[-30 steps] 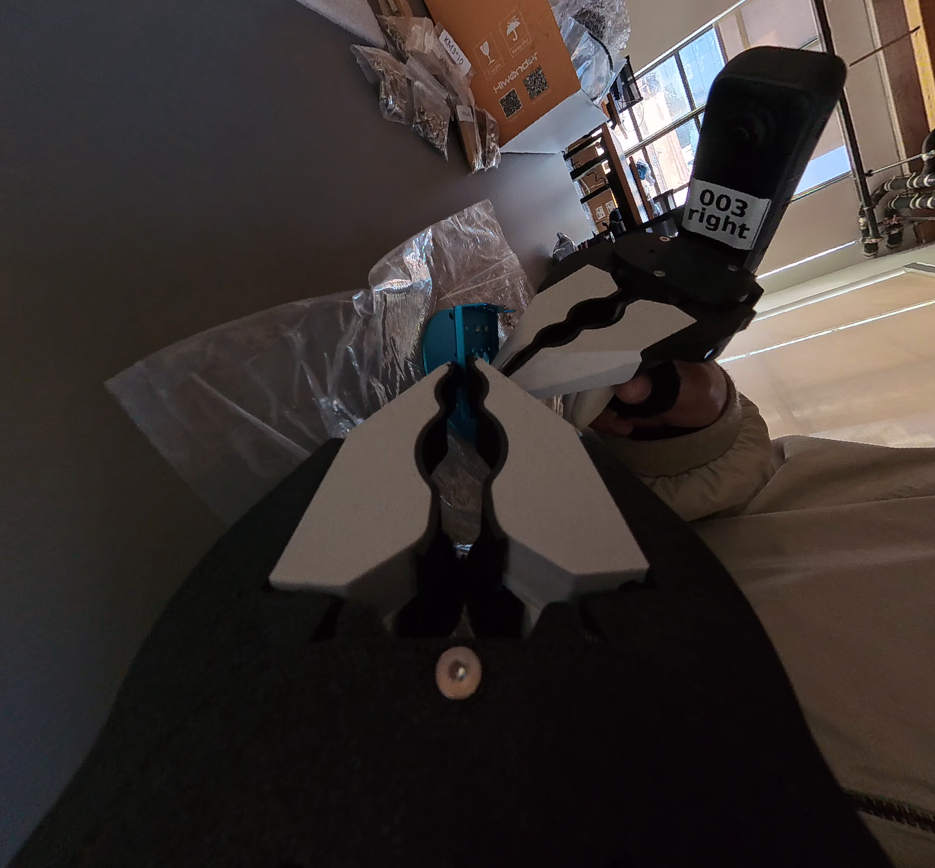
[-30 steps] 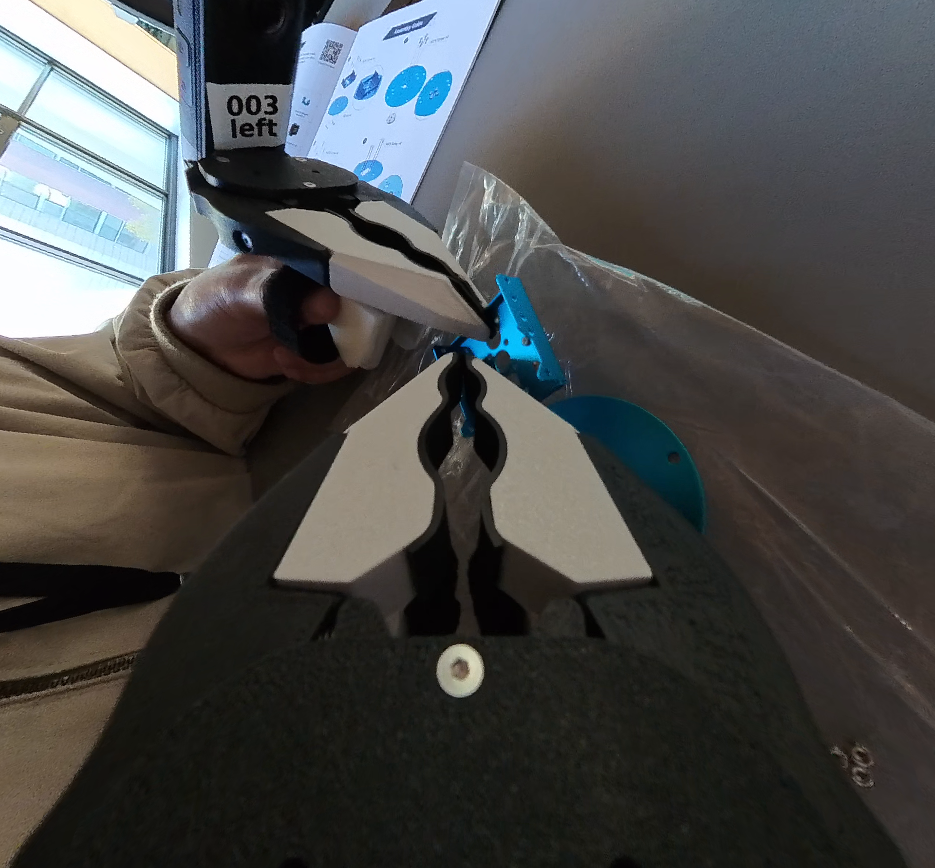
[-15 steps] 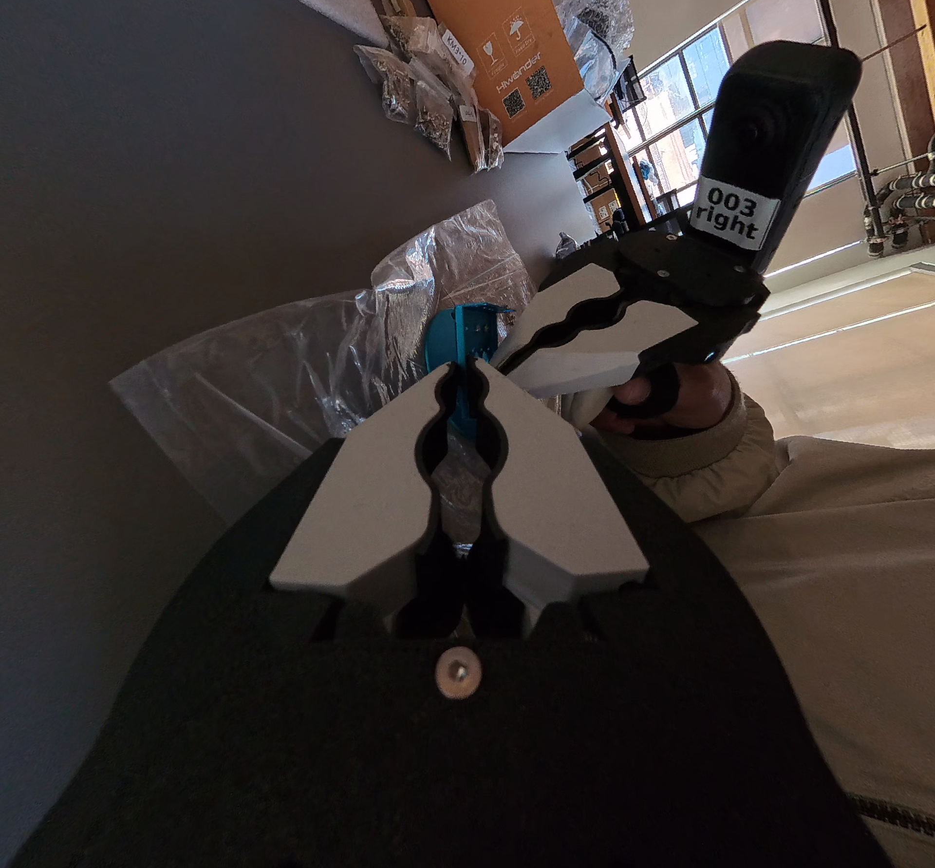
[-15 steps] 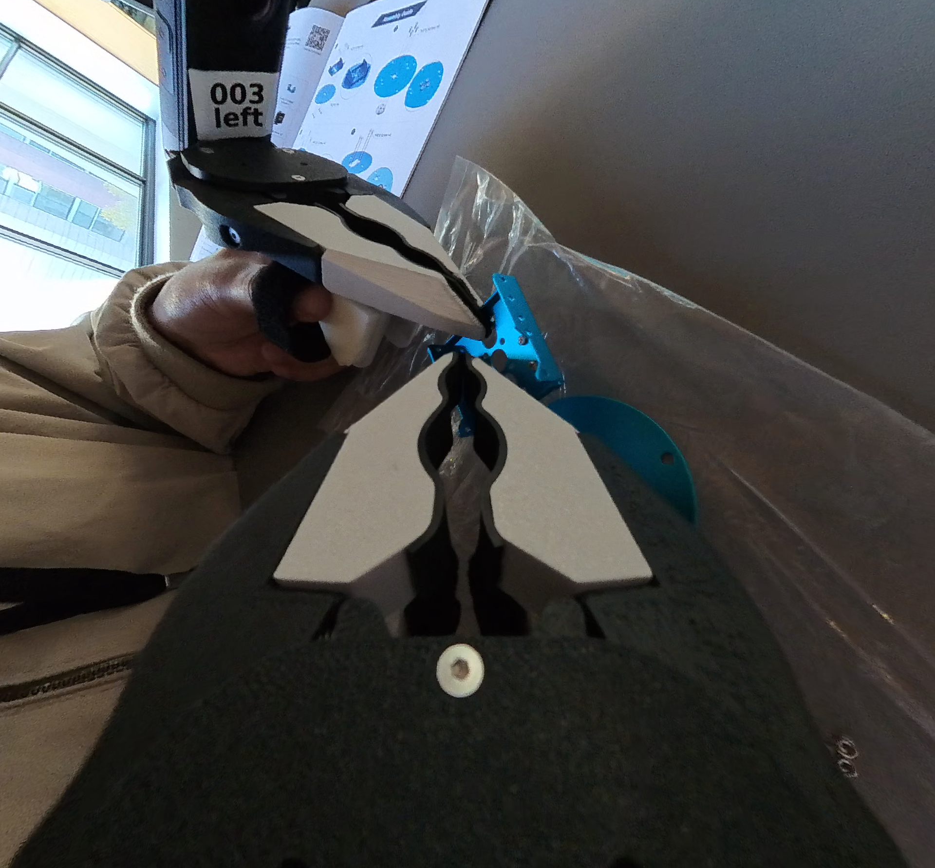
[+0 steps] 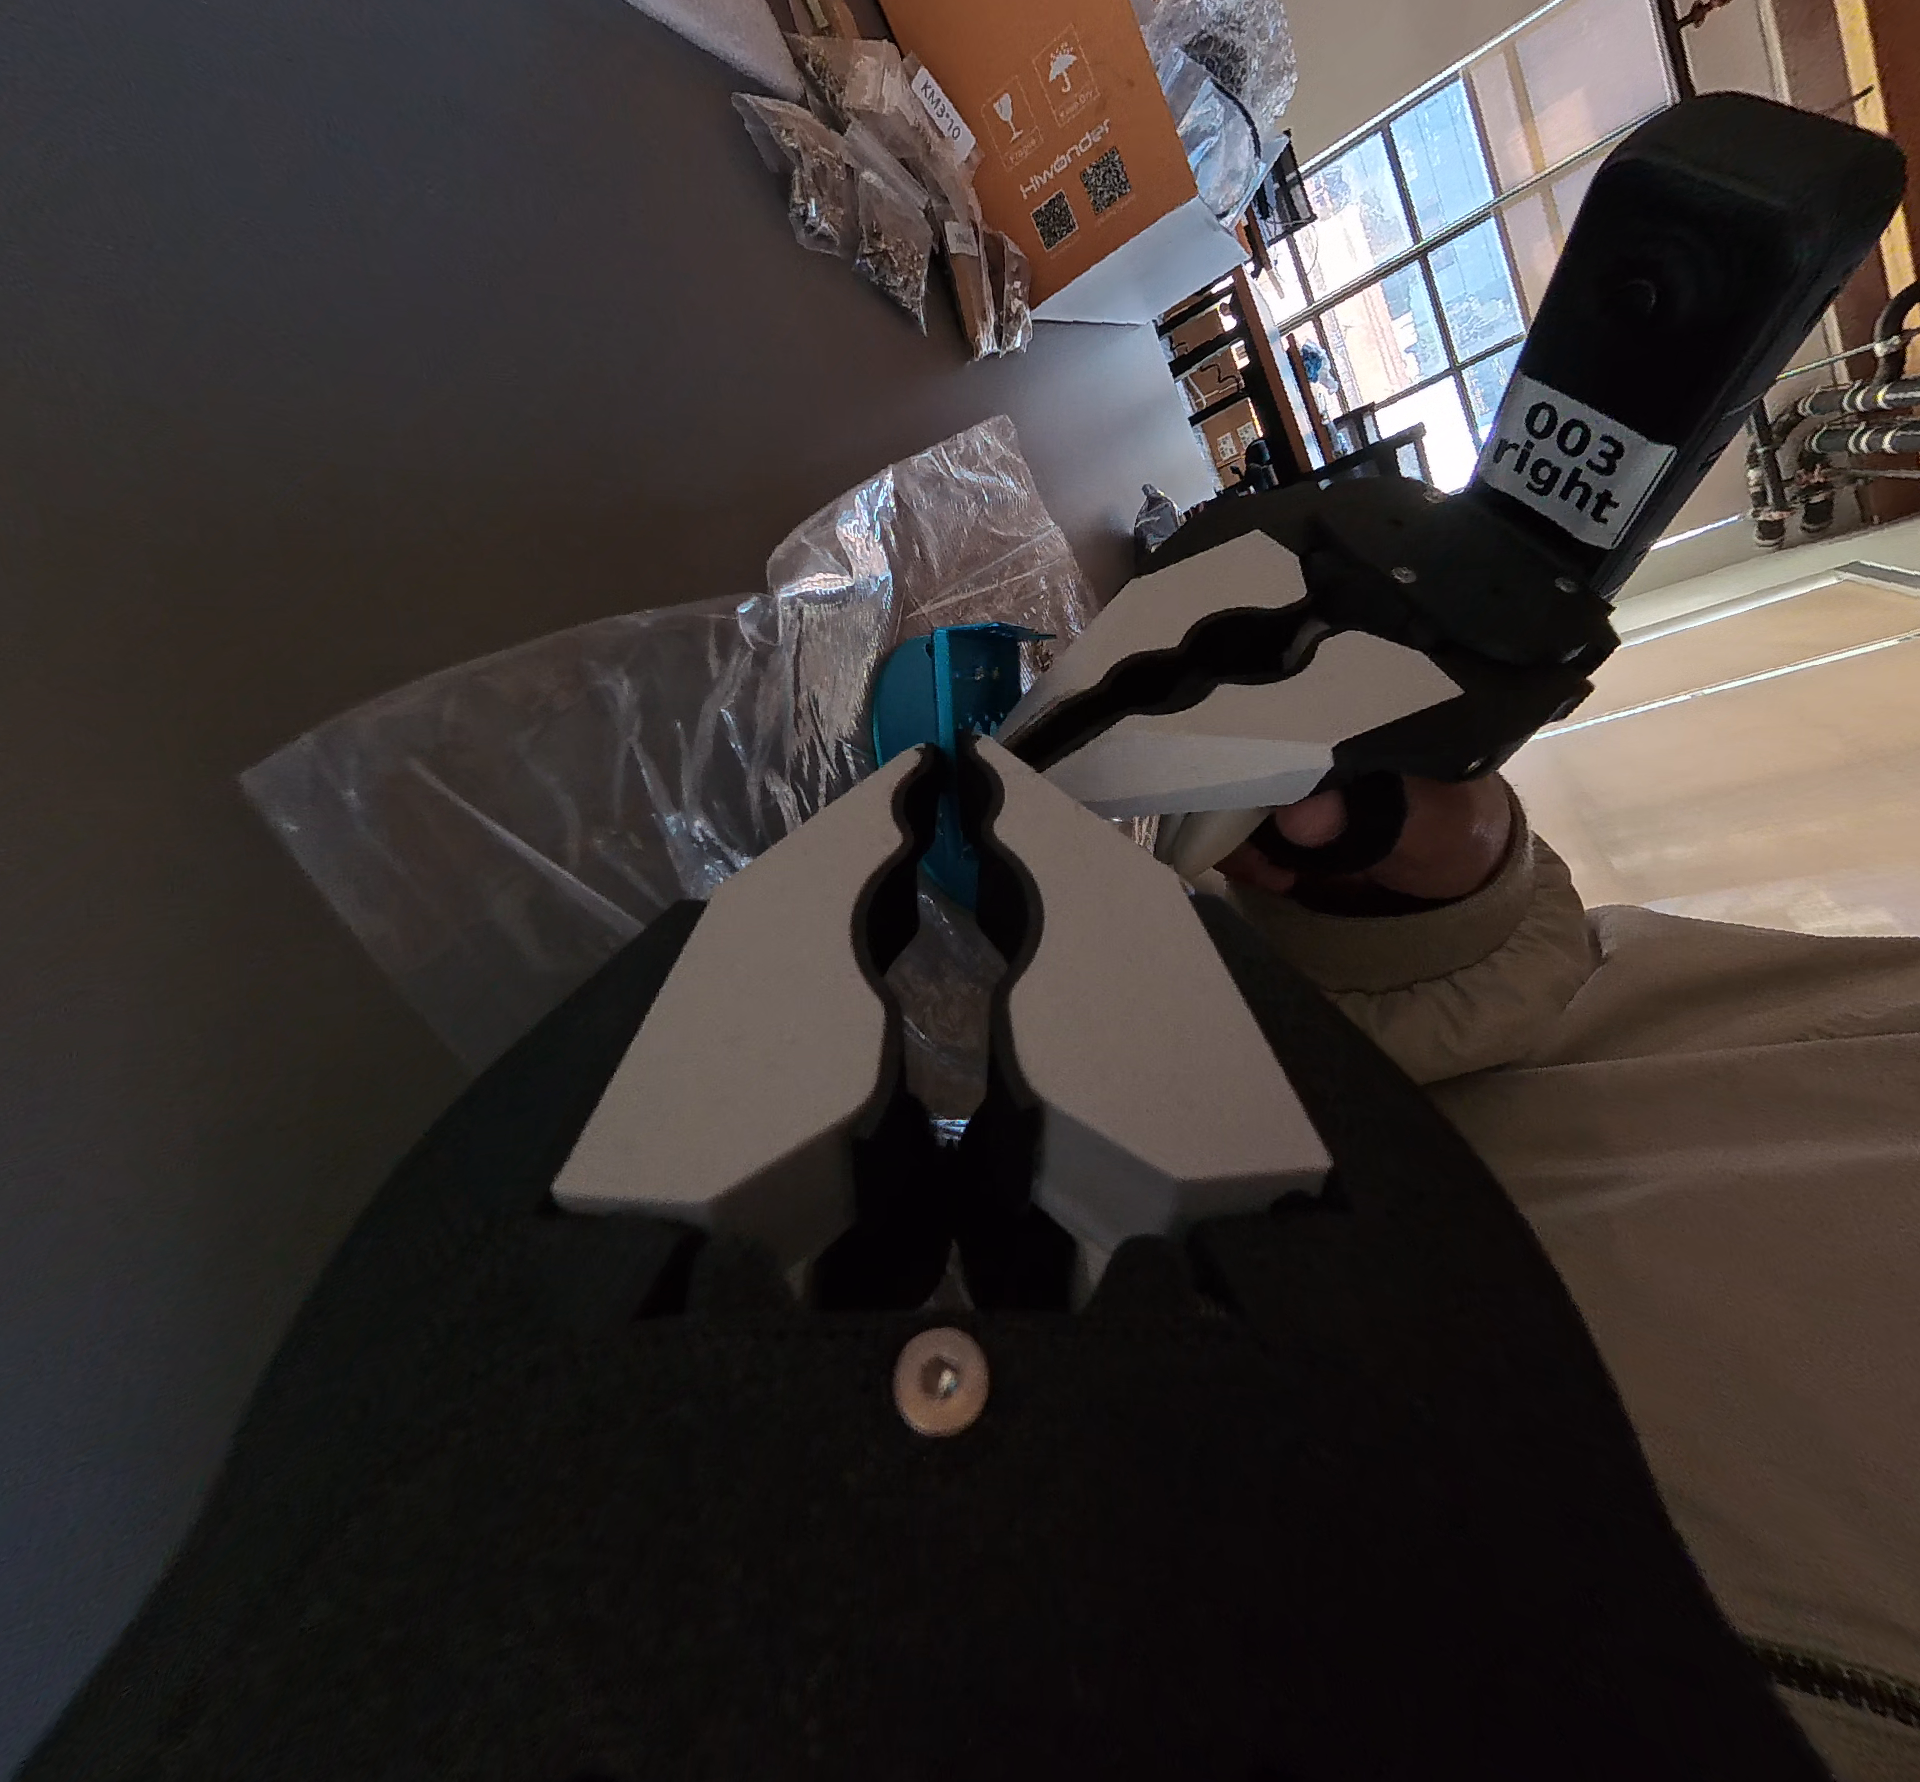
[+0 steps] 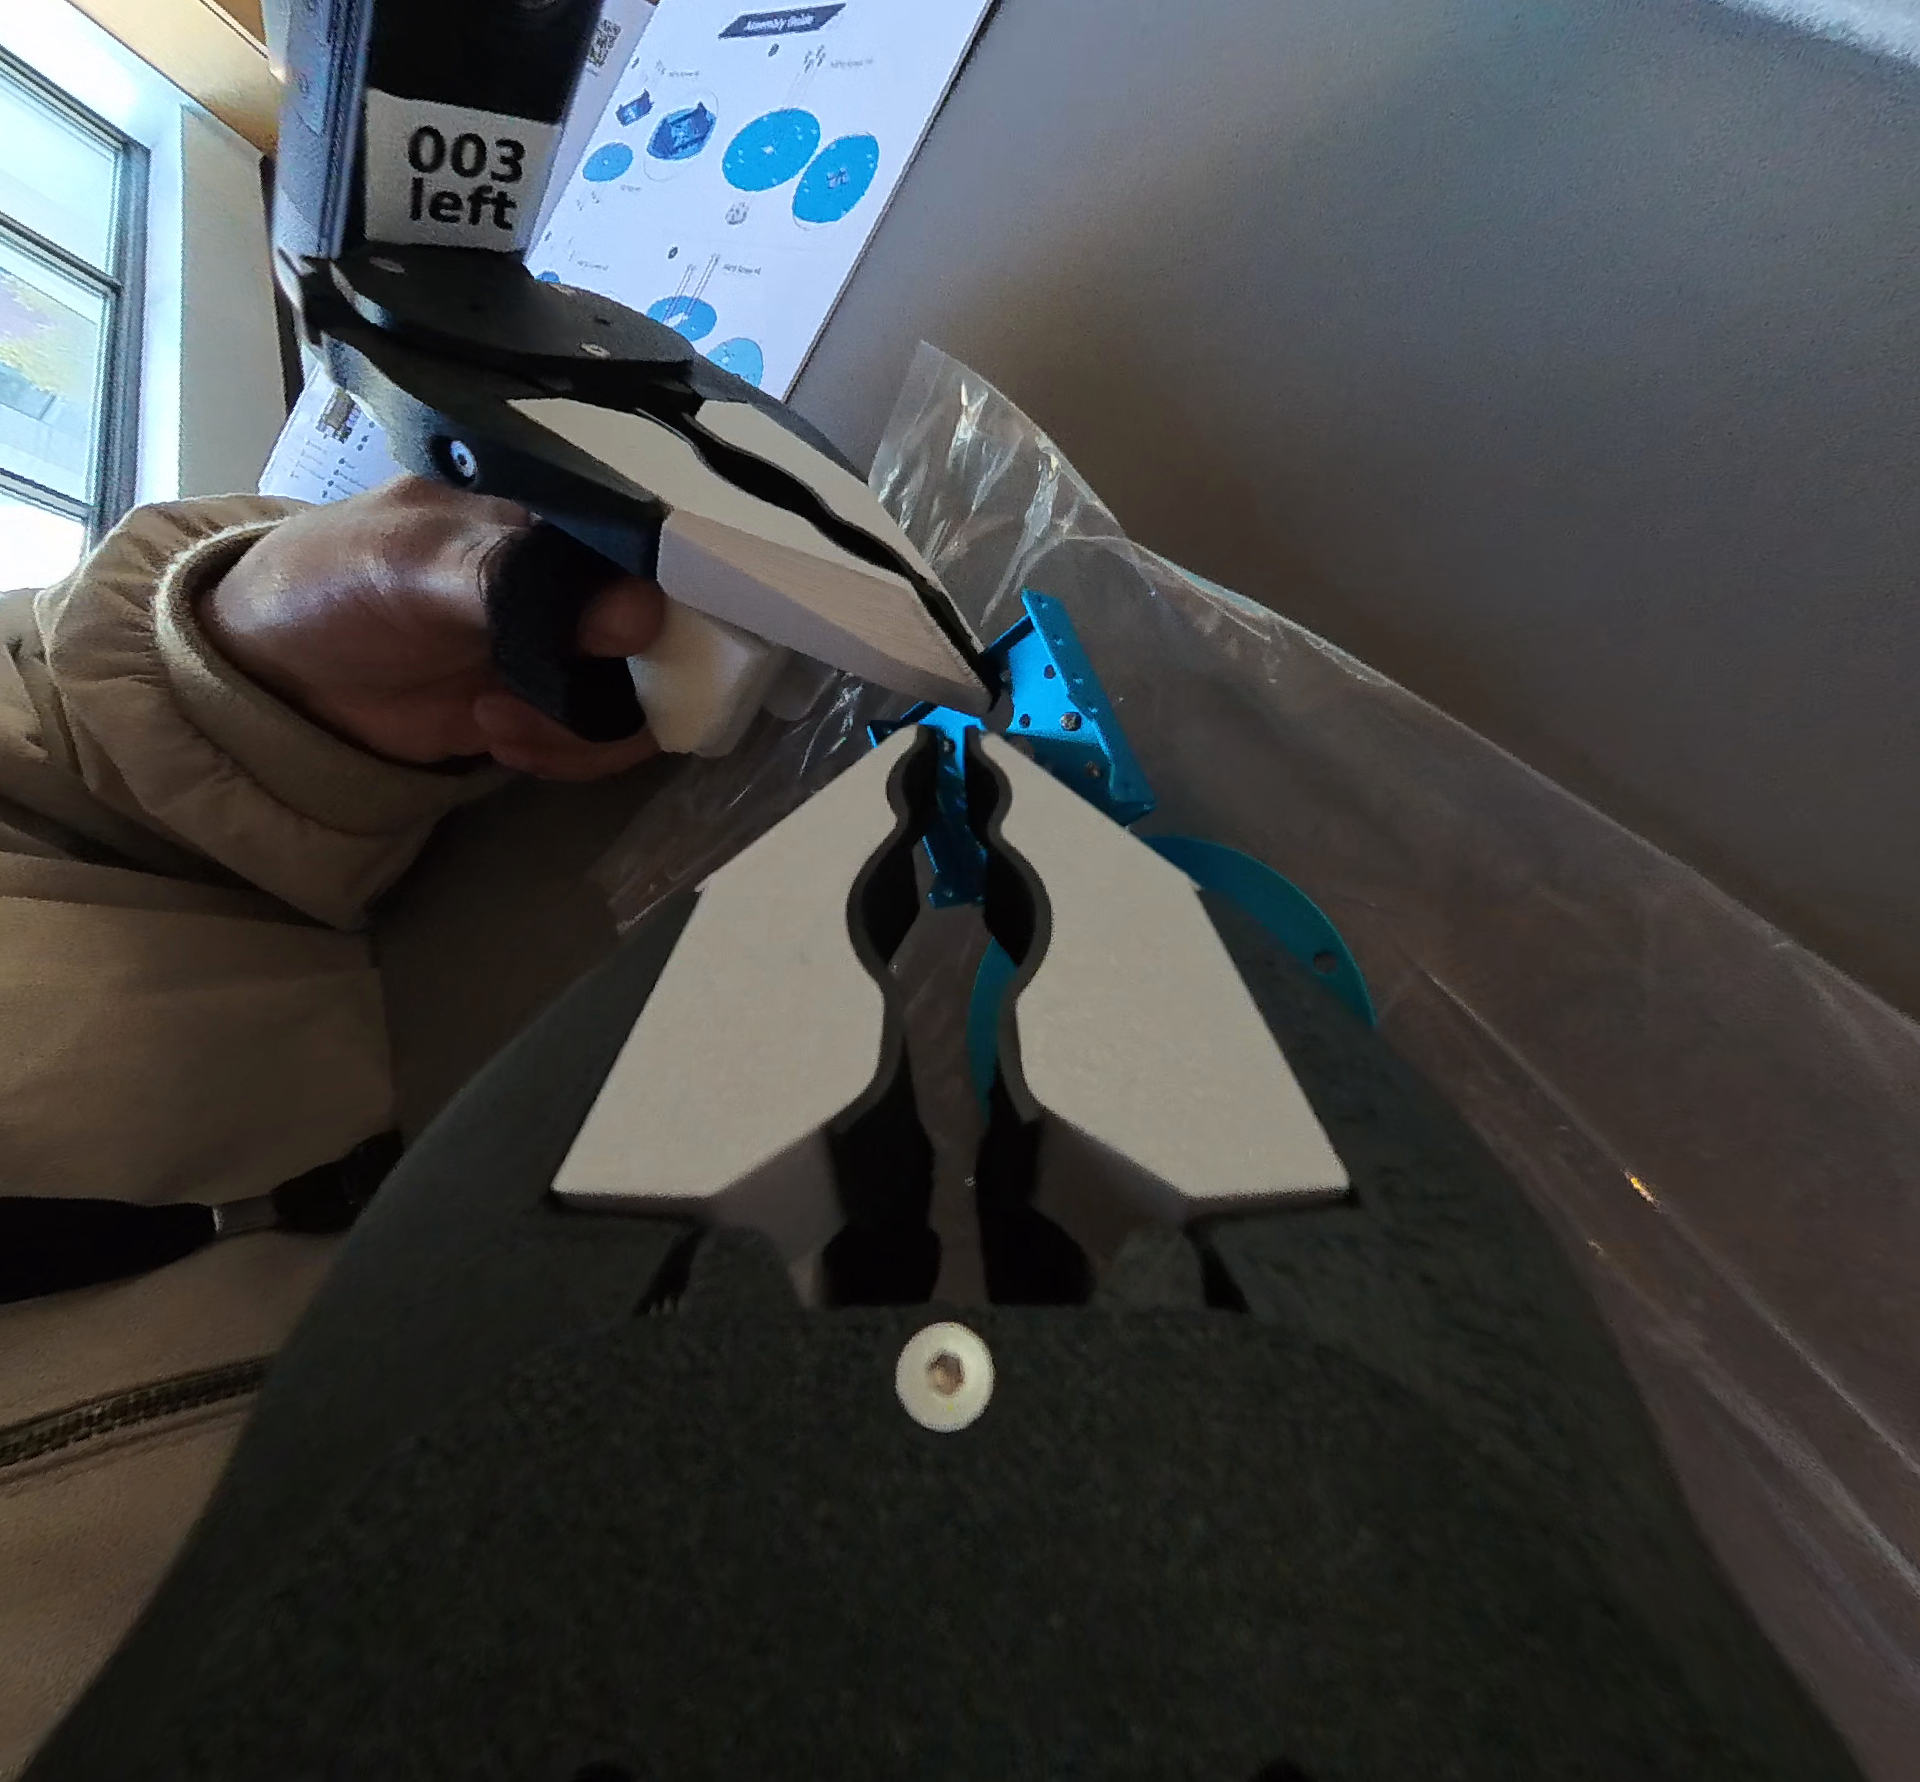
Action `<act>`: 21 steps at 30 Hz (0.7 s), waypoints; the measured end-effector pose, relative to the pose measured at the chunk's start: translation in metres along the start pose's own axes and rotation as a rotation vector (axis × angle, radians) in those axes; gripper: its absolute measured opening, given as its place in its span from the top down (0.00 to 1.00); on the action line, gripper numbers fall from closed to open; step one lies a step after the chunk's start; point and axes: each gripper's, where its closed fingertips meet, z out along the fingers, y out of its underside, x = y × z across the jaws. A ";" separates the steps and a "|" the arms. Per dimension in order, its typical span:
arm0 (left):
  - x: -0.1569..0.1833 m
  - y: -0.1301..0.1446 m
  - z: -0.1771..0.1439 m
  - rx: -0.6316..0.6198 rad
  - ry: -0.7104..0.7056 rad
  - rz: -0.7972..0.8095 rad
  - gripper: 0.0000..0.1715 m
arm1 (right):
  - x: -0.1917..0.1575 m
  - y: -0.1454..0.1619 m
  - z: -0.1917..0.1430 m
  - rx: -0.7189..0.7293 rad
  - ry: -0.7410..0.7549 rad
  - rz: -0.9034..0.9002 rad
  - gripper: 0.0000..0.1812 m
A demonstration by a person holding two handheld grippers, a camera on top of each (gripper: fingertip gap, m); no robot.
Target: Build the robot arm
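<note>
A clear plastic bag [image 5: 540,787] lies on the dark grey table [image 5: 312,382]. Inside it are a blue perforated bracket [image 5: 977,667] and a blue disc [image 5: 896,693]. My left gripper [image 5: 951,758] is shut, pinching the bag film at its near end, with the blue parts just beyond the tips. My right gripper [image 5: 1013,724] comes in from the right, also shut on the bag beside it. In the right wrist view, my right gripper [image 6: 945,743] pinches the bag [image 6: 1455,849] in front of the bracket [image 6: 1070,693] and disc [image 6: 1283,911]. My left gripper [image 6: 982,693] touches the bracket end.
An orange cardboard box [image 5: 997,70], small bags of hardware [image 5: 883,174] and a bubble-wrapped bundle [image 5: 1216,59] stand at the table's far side. A white printed instruction sheet [image 6: 748,143] lies beyond the bag. A person's beige sleeves [image 6: 156,693] are close by. Left and right tips are no more than a few centimetres apart.
The right gripper has tilted and shifted slightly to the right in the left wrist view. Both grippers stay shut on the bag, which has barely moved.
</note>
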 end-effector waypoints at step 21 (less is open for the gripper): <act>0.003 0.001 0.000 -0.007 0.028 -0.018 0.99 | -0.005 0.083 -0.055 -0.063 0.068 -0.449 0.92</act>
